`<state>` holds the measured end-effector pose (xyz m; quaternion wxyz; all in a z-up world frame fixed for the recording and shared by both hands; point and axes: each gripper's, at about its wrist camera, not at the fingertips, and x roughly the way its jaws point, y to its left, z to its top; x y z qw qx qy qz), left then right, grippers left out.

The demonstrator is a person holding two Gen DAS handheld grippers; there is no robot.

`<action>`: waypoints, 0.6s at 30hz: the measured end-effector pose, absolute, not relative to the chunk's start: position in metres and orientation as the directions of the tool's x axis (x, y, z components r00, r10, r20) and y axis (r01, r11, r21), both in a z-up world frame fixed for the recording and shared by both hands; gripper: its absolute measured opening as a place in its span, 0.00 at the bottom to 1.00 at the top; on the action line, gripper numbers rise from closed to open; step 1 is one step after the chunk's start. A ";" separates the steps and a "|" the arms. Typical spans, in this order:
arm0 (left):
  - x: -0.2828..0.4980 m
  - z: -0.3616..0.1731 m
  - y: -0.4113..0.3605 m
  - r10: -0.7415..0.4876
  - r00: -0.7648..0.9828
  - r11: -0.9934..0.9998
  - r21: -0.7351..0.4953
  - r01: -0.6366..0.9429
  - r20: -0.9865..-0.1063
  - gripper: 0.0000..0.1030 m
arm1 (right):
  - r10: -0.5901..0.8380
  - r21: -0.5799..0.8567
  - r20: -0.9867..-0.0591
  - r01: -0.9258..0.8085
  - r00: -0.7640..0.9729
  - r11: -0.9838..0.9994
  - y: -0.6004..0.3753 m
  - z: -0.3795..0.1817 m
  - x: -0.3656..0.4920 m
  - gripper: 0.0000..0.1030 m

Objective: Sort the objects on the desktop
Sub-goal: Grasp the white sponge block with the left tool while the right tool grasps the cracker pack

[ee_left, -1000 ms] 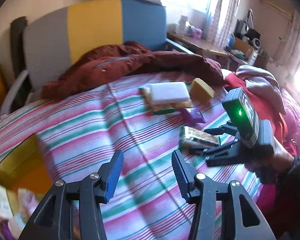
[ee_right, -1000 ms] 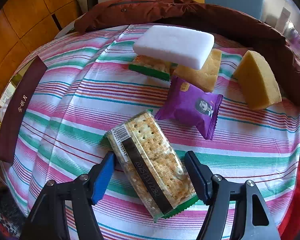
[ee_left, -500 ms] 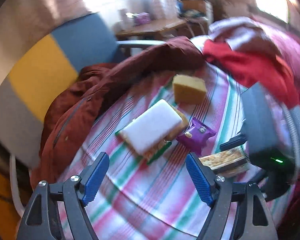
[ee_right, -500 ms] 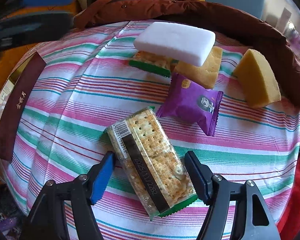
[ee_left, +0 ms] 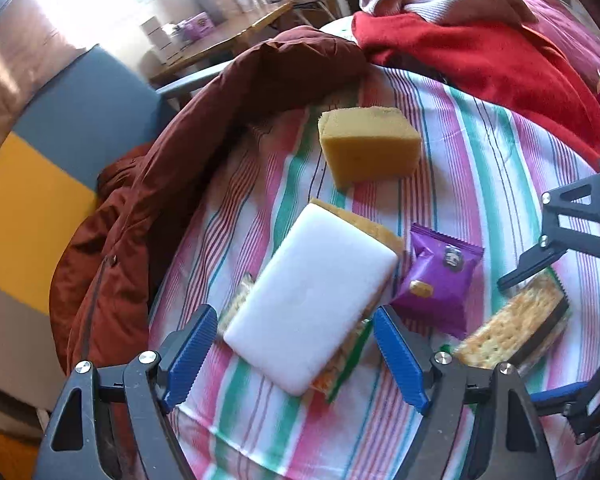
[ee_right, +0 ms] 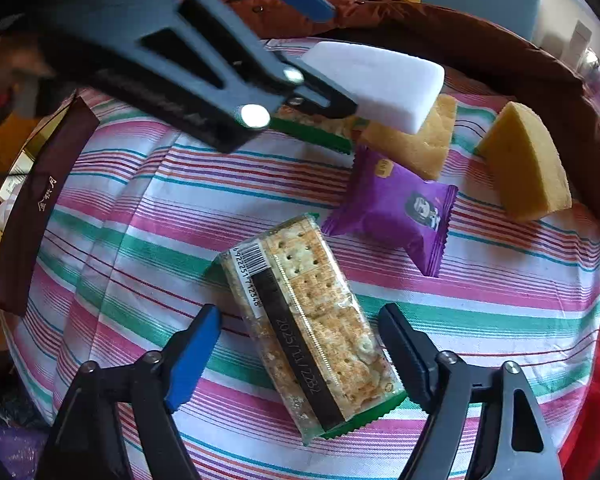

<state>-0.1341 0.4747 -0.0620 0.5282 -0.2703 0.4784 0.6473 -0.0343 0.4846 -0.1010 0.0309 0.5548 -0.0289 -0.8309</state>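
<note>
My left gripper (ee_left: 296, 354) is open, its blue fingers on either side of the near end of a white sponge block (ee_left: 312, 300). The block lies on a second cracker pack (ee_left: 342, 364) and a flat yellow sponge (ee_left: 376, 226). My right gripper (ee_right: 304, 356) is open around a clear cracker pack (ee_right: 312, 328) that lies on the striped cloth (ee_right: 148, 216). A purple snack packet (ee_right: 396, 208) and a thick yellow sponge (ee_right: 524, 164) lie beyond. The left gripper's body also shows in the right wrist view, reaching the white block (ee_right: 380, 80).
A maroon jacket (ee_left: 160, 184) borders the cloth's far edge, with red clothing (ee_left: 480, 56) at the right. A dark brown box (ee_right: 40, 204) sits at the cloth's left edge. A grey, yellow and blue chair back (ee_left: 40, 168) stands behind.
My left gripper has swung right and moved in over the white block, its fingers wider apart. My right gripper has stayed open around the cracker pack.
</note>
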 end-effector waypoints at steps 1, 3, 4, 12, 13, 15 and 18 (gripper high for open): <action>-0.135 -0.064 0.477 0.426 -0.286 0.035 0.332 -0.943 -0.858 0.80 | -0.083 0.080 -0.921 0.023 -0.381 -0.997 0.484 -0.101 -0.034 0.82; -0.136 -0.067 0.480 0.434 -0.290 0.053 0.345 -0.937 -0.853 0.79 | -0.082 0.079 -0.921 0.025 -0.381 -0.997 0.484 -0.101 -0.035 0.83; -0.136 -0.069 0.482 0.439 -0.291 0.063 0.352 -0.934 -0.850 0.79 | -0.084 0.081 -0.921 0.023 -0.381 -0.996 0.484 -0.101 -0.035 0.84; -0.145 -0.076 0.479 0.438 -0.200 -0.016 0.215 -0.976 -0.876 0.61 | -0.076 0.076 -0.919 0.014 -0.388 -0.997 0.486 -0.098 -0.035 0.84; -0.146 -0.074 0.475 0.450 -0.193 -0.052 0.190 -0.980 -0.872 0.61 | -0.073 0.073 -0.917 0.013 -0.391 -0.997 0.486 -0.098 -0.034 0.83; -0.146 -0.073 0.467 0.455 -0.193 -0.097 0.167 -0.981 -0.869 0.60 | -0.061 0.064 -0.913 0.006 -0.403 -0.998 0.488 -0.096 -0.033 0.73; -0.141 -0.071 0.448 0.457 -0.194 -0.180 0.123 -0.976 -0.868 0.60 | -0.064 0.076 -0.909 -0.014 -0.413 -0.997 0.497 -0.092 -0.032 0.61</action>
